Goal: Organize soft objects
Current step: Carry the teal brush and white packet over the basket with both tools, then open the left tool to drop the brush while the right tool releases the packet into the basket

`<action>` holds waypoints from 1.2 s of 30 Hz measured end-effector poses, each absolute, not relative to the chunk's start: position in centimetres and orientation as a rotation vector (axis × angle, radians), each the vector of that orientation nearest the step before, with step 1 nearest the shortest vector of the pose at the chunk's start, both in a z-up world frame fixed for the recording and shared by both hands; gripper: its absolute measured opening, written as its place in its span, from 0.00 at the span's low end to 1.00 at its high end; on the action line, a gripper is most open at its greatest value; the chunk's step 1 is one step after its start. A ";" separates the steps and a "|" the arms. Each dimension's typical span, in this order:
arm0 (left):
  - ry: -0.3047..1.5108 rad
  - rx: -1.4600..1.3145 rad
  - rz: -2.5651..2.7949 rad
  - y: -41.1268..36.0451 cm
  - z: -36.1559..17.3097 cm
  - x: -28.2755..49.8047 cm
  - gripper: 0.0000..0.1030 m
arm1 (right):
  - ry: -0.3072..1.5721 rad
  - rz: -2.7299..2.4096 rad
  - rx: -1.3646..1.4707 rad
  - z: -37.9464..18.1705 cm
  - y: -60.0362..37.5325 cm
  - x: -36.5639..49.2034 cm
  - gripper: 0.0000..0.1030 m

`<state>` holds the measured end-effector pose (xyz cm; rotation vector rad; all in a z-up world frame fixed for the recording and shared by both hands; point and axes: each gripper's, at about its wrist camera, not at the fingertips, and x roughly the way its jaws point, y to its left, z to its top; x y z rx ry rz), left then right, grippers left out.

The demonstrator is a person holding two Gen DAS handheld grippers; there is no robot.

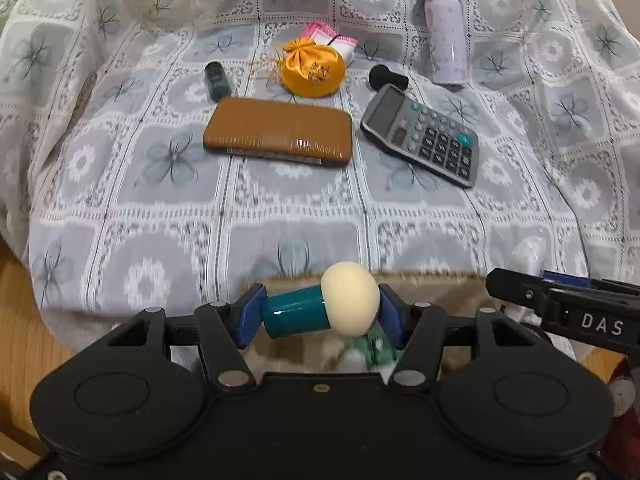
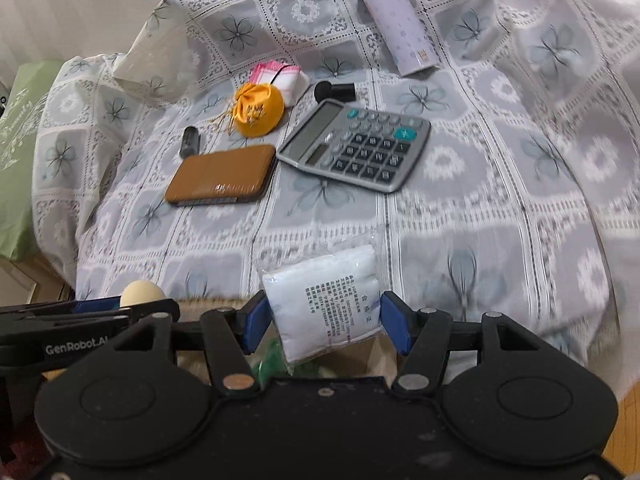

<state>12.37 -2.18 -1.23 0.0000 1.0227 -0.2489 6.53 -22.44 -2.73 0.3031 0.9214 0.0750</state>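
My left gripper (image 1: 320,312) is shut on a makeup sponge (image 1: 320,308) with a cream head and teal handle, held over a brown box (image 1: 424,280) at the cloth's near edge. My right gripper (image 2: 322,320) is shut on a white packet (image 2: 324,304) in clear plastic with printed text, held over the same box (image 2: 208,303). An orange satin pouch (image 1: 312,68) lies far on the cloth, with a pink-edged folded cloth (image 1: 332,40) behind it. Both also show in the right wrist view: the pouch (image 2: 258,110) and the folded cloth (image 2: 280,76).
On the flowered cloth (image 1: 280,200) lie a brown case (image 1: 280,132), a grey calculator (image 1: 424,136), a purple bottle (image 1: 444,32), a small dark bottle (image 1: 216,80) and a black brush (image 1: 386,76). Wood floor (image 1: 20,320) lies at left. Green and white items sit in the box.
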 end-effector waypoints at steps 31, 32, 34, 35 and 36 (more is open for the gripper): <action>0.976 -0.033 -0.169 -1.8 -2.6 2.5 0.55 | 0.834 0.060 0.320 -0.8 -20.7 -6.0 0.59; 0.976 -0.035 -0.167 -1.8 -2.5 2.5 0.55 | 0.838 0.062 0.324 -0.9 -20.7 -6.0 0.59; 0.974 -0.039 -0.161 -1.7 -2.5 2.5 0.55 | 0.845 0.061 0.325 -0.9 -20.8 -6.0 0.59; 0.975 -0.038 -0.159 -1.7 -2.6 2.5 0.55 | 0.849 0.061 0.325 -1.0 -20.8 -5.9 0.59; 0.979 -0.037 -0.162 -1.7 -2.6 2.5 0.55 | 0.852 0.062 0.326 -1.0 -20.7 -5.9 0.59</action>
